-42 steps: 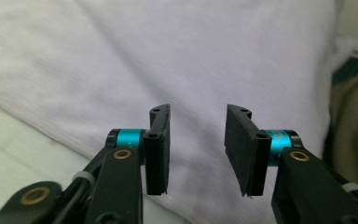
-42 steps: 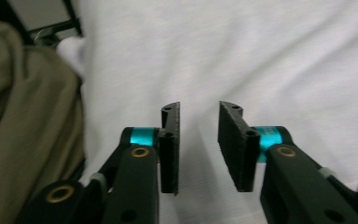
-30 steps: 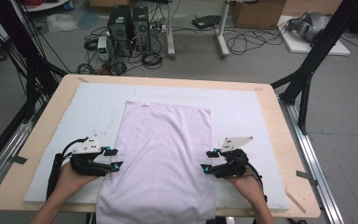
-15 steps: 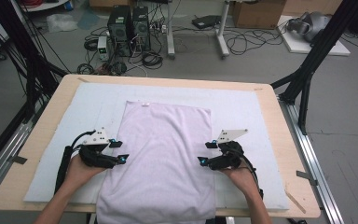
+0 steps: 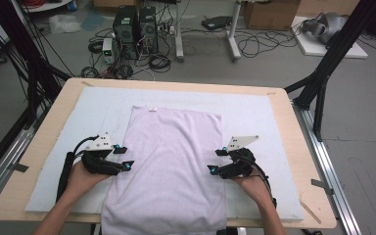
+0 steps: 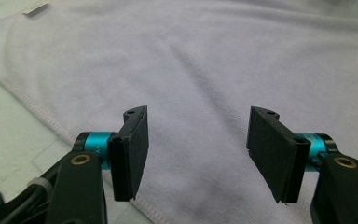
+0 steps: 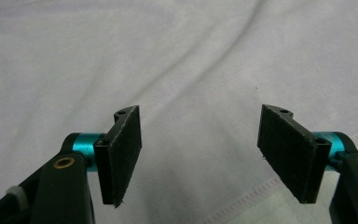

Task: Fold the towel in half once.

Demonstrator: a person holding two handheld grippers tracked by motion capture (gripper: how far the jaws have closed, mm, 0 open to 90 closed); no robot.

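A pale lilac towel (image 5: 172, 161) lies flat lengthwise on a light mat, its near end hanging over the table's front edge. A small white label (image 5: 152, 108) sits at its far left corner. My left gripper (image 5: 123, 157) hovers open over the towel's left hem, jaws wide apart with cloth (image 6: 200, 93) showing between them and the stitched hem (image 6: 37, 112) running past the left jaw. My right gripper (image 5: 217, 160) hovers open over the towel's right edge; in the right gripper view the cloth (image 7: 200, 79) lies under the jaws and the hem (image 7: 256, 196) crosses the lower right.
The light mat (image 5: 264, 117) covers most of the wooden table (image 5: 303, 161). Black frame legs (image 5: 323, 73) stand at the right, more at the left (image 5: 29, 73). Computers (image 5: 137, 24) and cables lie on the floor beyond the far edge.
Both grippers have moved forward and inward, from beside the towel's near part to over its side edges. Both stay open. The towel has not moved.
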